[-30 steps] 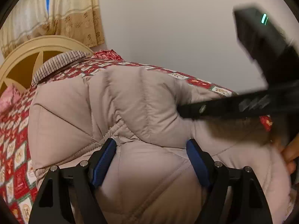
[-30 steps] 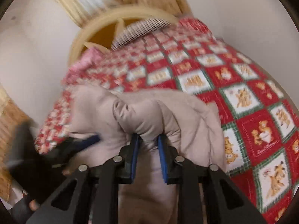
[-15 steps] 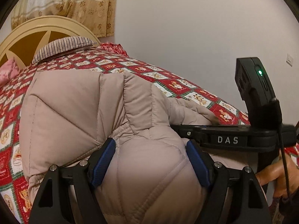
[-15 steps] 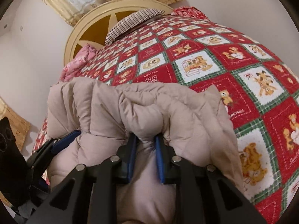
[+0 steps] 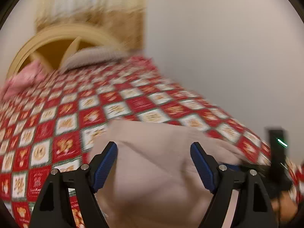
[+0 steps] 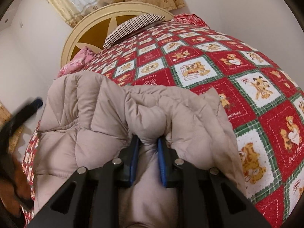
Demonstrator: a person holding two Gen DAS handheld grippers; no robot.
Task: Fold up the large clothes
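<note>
A beige quilted puffer jacket [image 6: 91,129] lies bunched on a red patchwork bedspread [image 6: 247,76]. My right gripper [image 6: 147,139] is shut on a puffy fold of it, and the blue pads squeeze the fabric. In the blurred left wrist view my left gripper [image 5: 153,145] stands wide open above the jacket [image 5: 152,171], which shows between the fingers without being pinched. In the right wrist view one blue-tipped finger [image 6: 37,102] of the left gripper hangs just off the jacket's left edge. The right gripper's black body [image 5: 277,152] shows at the right of the left wrist view.
A cream round headboard [image 6: 89,38], a striped pillow [image 6: 133,26] and a pink cloth [image 6: 77,62] sit at the bed's far end. Curtains hang behind. A plain wall runs along the right. A person's hand [image 6: 17,180] holds the left gripper at the bed's left edge.
My left gripper has lifted off the jacket and swung away, so more bedspread shows in its view. The right gripper keeps its grip on the fold and has barely moved.
</note>
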